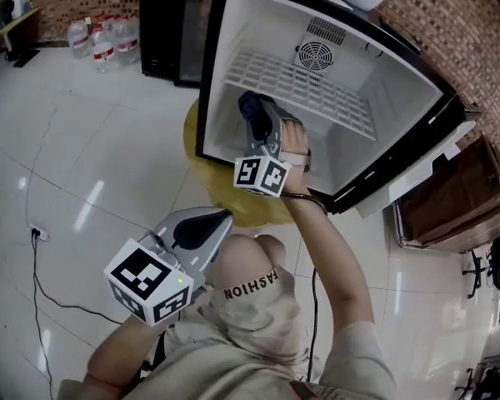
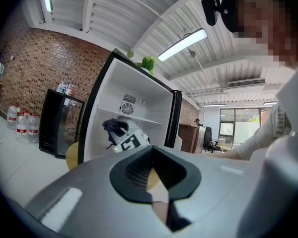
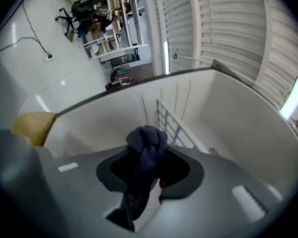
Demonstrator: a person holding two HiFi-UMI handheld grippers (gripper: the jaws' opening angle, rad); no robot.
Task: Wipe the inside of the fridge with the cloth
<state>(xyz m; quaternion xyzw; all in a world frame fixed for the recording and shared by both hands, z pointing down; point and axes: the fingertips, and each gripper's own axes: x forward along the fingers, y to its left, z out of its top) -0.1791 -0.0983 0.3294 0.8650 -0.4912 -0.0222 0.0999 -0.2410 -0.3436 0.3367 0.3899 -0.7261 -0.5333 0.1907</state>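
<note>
The only writing I can read is "FASHION" [image 1: 250, 286] on the person's beige clothing; the red labels on the water bottles [image 1: 104, 44] are too small to read. My right gripper [image 1: 254, 113] reaches into the open fridge [image 1: 400, 90], its jaws clamped on the dark blue cloth [image 1: 250, 103], which is bunched at the tips just below the wire shelf [image 1: 304, 86] (whether it touches a wall, I cannot tell). My left gripper [image 1: 223, 217] hangs outside the fridge, jaws together and empty.
</note>
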